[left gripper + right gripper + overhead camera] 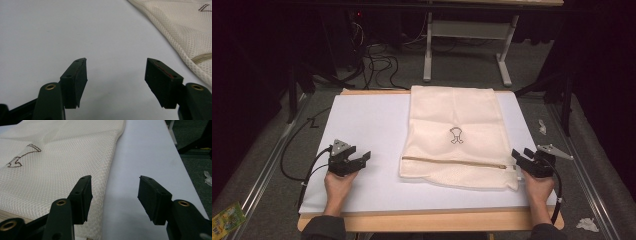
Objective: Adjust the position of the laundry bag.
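Dark room, grey carpet, cabling and a table frame beyond the work surface. High view: white board (362,125) laid flat on a wooden tabletop (432,220) as a plain backing for the cream mesh laundry bag (457,120). Bag spread flat, zipper (457,162) running crosswise near the person's edge, small printed emblem (455,135) at centre; judged laid out so that the zipper end can be reached from the side. Right gripper (518,156) resting at the zipper's end, immediately beside the bag's right edge, jaws pointing inward toward the fabric. Left gripper (360,159) parked on bare board, bag well apart to its right. Both forearms entering low and level, hands wrapped round the gripper bodies, cables trailing outward.

Left gripper view: jaws spread wide, nothing between the pads (80,75), bare white board ahead. Bag edge (180,32) ahead and to the right of the jaws, not touching. Held low and nearly level, tilted slightly down; judged a waiting pose.

Right gripper view: jaws spread, nothing pinched. Bag (55,170) lying under and ahead of the left-hand pad (83,195), its edge running forward between the two pads; right-hand pad over bare board. Held low, nearly level; judged lined up for a grip on the bag's edge near the zipper end.
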### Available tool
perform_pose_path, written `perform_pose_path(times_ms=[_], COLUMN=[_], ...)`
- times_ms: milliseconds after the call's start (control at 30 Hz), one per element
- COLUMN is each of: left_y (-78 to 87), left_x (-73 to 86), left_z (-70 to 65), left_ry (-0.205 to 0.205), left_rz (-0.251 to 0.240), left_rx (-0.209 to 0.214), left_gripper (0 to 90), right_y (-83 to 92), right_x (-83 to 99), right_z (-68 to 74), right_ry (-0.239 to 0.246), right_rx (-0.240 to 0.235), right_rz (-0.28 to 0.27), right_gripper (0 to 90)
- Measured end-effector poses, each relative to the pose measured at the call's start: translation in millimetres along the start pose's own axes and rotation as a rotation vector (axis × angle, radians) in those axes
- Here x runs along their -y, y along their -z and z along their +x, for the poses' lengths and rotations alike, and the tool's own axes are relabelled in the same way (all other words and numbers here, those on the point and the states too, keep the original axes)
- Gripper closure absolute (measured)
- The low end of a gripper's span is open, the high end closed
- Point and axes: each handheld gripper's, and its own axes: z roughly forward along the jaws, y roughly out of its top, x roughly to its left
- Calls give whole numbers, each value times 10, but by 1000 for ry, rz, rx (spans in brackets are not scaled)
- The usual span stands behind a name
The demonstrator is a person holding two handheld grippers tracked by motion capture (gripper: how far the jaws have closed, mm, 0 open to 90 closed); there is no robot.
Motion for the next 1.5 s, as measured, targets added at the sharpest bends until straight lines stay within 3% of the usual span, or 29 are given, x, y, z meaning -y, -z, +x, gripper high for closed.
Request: perform_pose_path(times_ms=[633, 1167, 1500], left_y=[-40, -185, -329], left_x=[-130, -237, -319], left_z=[-210, -493, -692], left_ry=[-6, -35, -32], left_rz=[30, 84, 114], left_rx=[85, 152, 206], left_gripper=[331, 325, 315], right_y=[81, 126, 106], right_x=[-22, -66, -71], right_z=[30, 139, 169], right_ry=[21, 70, 64], right_rx=[-17, -45, -40], right_rz=[43, 99, 140], right_gripper=[475, 519, 513])
